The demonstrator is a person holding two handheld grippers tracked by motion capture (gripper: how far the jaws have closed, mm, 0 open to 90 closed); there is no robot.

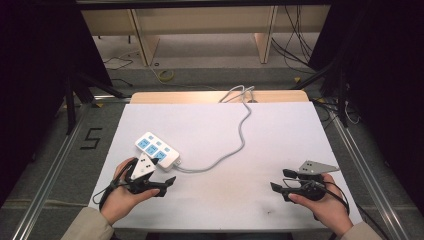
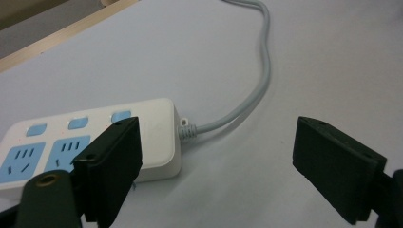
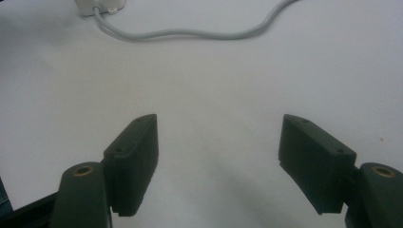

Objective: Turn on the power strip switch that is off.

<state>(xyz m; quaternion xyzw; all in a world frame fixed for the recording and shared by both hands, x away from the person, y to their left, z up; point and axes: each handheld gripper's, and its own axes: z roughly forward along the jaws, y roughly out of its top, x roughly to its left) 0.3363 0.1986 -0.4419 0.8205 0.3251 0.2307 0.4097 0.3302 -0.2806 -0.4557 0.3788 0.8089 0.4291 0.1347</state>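
A white power strip point(image 1: 157, 150) with blue sockets lies left of centre on the white table point(image 1: 280, 130). Its grey cable point(image 1: 242, 131) snakes toward the far edge. In the left gripper view the strip point(image 2: 157, 137) sits just behind the left jaw and its cable point(image 2: 256, 90) runs away between the jaws. My left gripper point(image 1: 167, 175) is open, just in front of the strip's cable end, with nothing held. My right gripper point(image 1: 280, 180) is open near the front right, over bare table. In the right gripper view the strip's end point(image 3: 100, 5) and cable point(image 3: 199, 33) lie far ahead.
A wooden strip point(image 1: 200, 96) borders the table's far edge. Beyond it are a floor with loose cables point(image 1: 295, 47) and wooden furniture legs point(image 1: 145, 42). Metal frame rails point(image 1: 370, 170) run along both sides. A small dark speck point(image 1: 270, 212) marks the table near the front.
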